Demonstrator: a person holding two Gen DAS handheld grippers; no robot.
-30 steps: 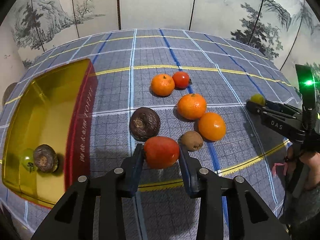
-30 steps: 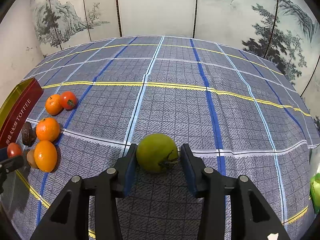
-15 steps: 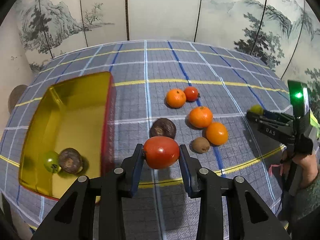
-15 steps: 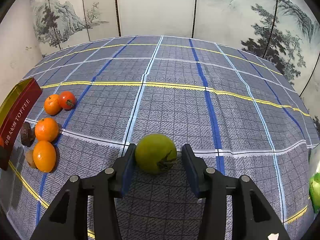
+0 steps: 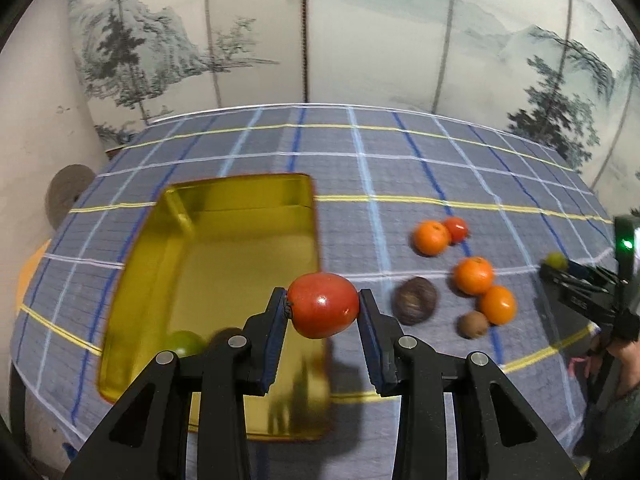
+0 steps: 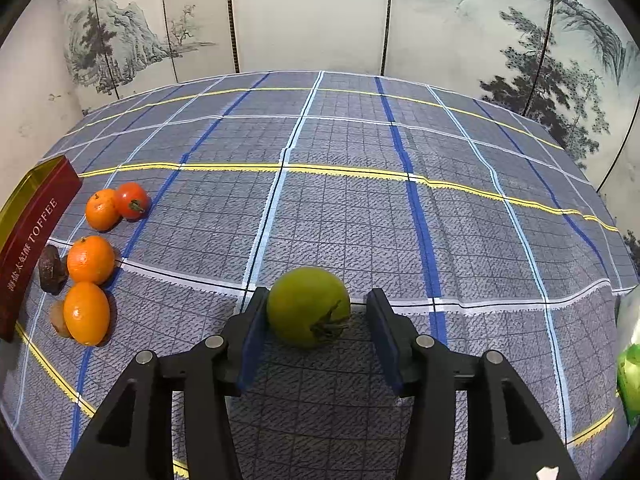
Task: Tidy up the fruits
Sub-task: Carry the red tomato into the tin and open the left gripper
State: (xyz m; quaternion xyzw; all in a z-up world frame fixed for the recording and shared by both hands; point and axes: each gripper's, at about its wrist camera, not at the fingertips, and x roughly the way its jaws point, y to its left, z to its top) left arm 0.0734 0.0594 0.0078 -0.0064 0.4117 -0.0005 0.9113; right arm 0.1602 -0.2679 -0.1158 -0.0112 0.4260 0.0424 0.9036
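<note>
My left gripper [image 5: 323, 308] is shut on a red tomato [image 5: 322, 305], held in the air by the right wall of the open gold tin [image 5: 224, 264]. A green fruit [image 5: 185, 343] lies in the tin's near corner, with a dark fruit beside it mostly hidden by my fingers. In the right wrist view a green tomato [image 6: 308, 306] rests on the cloth between the jaws of my right gripper [image 6: 316, 324]. Those jaws are opening, and the right pad stands clear of the fruit. The left pad is at its skin.
Three oranges [image 6: 91, 259], a small red tomato [image 6: 132, 200], a dark round fruit [image 5: 414, 300] and a brown kiwi [image 5: 473, 324] sit loose on the plaid cloth [image 6: 340, 208] right of the tin. A painted screen [image 6: 312, 12] backs the table. Something green [image 6: 630, 368] lies at the right edge.
My left gripper has lifted the red tomato off the cloth and carried it left, up to the tin's right wall. The right gripper's jaws have widened around the green tomato, which stays put.
</note>
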